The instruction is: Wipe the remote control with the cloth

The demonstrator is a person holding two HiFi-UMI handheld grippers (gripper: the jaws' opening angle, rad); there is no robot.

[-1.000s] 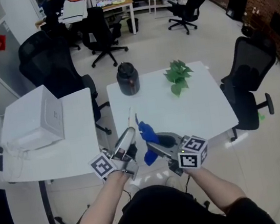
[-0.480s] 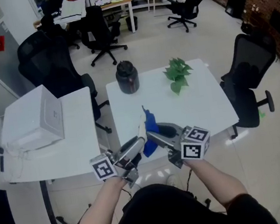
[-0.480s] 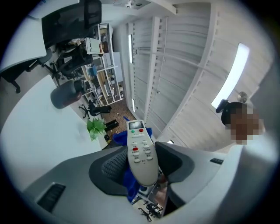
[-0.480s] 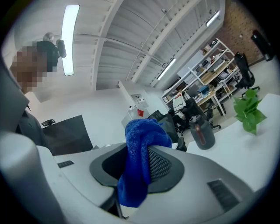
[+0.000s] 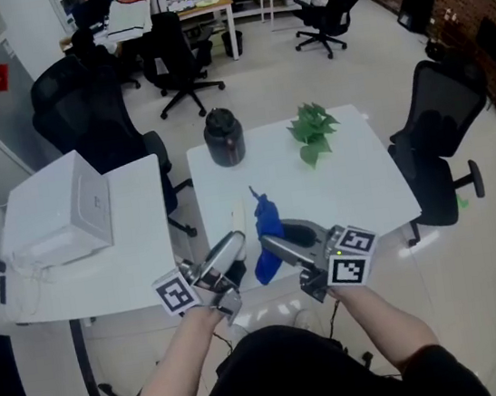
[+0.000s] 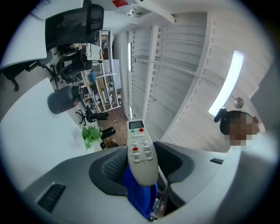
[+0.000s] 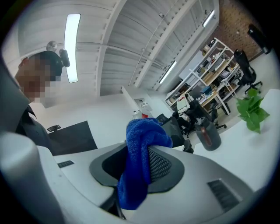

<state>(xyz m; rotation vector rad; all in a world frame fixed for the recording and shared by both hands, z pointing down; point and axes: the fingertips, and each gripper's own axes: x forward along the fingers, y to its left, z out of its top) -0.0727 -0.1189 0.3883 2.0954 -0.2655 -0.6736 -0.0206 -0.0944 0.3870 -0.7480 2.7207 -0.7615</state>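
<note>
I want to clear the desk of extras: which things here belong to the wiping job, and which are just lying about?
In use: remote in the left gripper; blue cloth in the right gripper.
Lying about: dark jug, plant, white box.

Left gripper (image 5: 234, 242) gripping, right gripper (image 5: 269, 244) gripping

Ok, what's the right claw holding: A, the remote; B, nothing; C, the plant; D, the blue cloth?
D: the right claw is shut on the cloth, while the remote sits in the left claw.
</note>
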